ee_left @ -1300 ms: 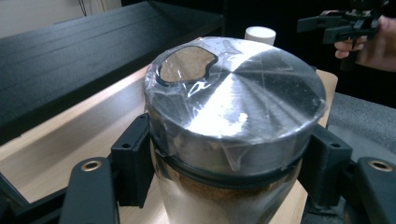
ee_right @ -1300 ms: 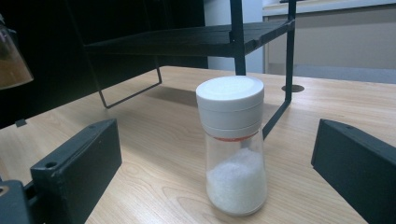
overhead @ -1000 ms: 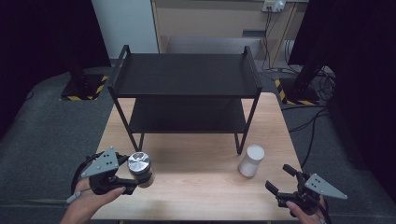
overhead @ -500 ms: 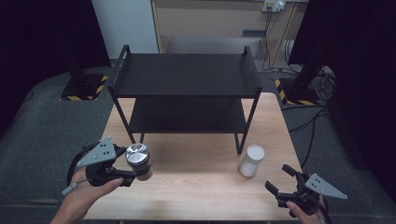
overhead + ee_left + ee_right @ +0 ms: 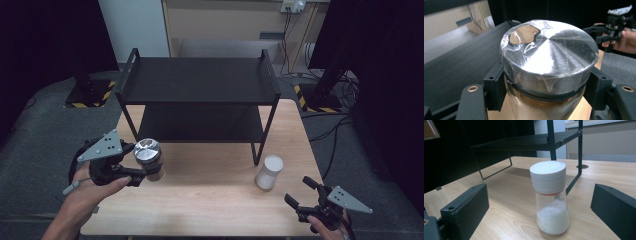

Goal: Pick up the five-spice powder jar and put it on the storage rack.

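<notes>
Your left gripper (image 5: 145,170) is clenched on the metal-lidded spice jar (image 5: 148,158), its 2 jaws pressing the neck just under the lid, the jar upright and clear of the table (image 5: 210,200). The black shelf rack (image 5: 200,80) lies ahead of those jaws, its top tier above them. Your right gripper (image 5: 300,192) is released, the white-capped shaker (image 5: 550,195) upright just ahead, between its 2 jaws.
</notes>
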A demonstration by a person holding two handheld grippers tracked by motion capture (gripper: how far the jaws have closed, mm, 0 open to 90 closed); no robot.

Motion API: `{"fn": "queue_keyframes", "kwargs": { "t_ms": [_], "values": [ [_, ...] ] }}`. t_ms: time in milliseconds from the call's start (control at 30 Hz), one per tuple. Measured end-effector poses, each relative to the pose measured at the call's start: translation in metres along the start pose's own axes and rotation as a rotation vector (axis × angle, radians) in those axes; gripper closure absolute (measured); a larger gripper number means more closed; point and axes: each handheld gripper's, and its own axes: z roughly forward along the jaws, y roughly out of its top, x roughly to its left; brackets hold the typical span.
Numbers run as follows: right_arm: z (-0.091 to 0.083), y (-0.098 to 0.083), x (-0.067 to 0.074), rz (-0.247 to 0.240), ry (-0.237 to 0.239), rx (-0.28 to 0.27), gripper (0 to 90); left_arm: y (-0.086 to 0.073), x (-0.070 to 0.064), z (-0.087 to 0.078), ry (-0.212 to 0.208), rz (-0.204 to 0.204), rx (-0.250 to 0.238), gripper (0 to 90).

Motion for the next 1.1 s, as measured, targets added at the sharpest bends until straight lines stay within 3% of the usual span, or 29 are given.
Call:
{"fn": "queue_keyframes", "kwargs": {
  "t_ms": [533, 1100],
  "values": [
    [-0.002, 0.0, -0.001, 0.001, -0.006, 0.002, 2.1, 0.033, -0.003, 0.009, -0.025, 0.035, 0.01, 29.8],
    [-0.002, -0.001, -0.001, 0.007, -0.007, 0.003, 2.1, 0.068, 0.013, 0.006, -0.025, 0.044, -0.024, 29.8]
  ]
}}
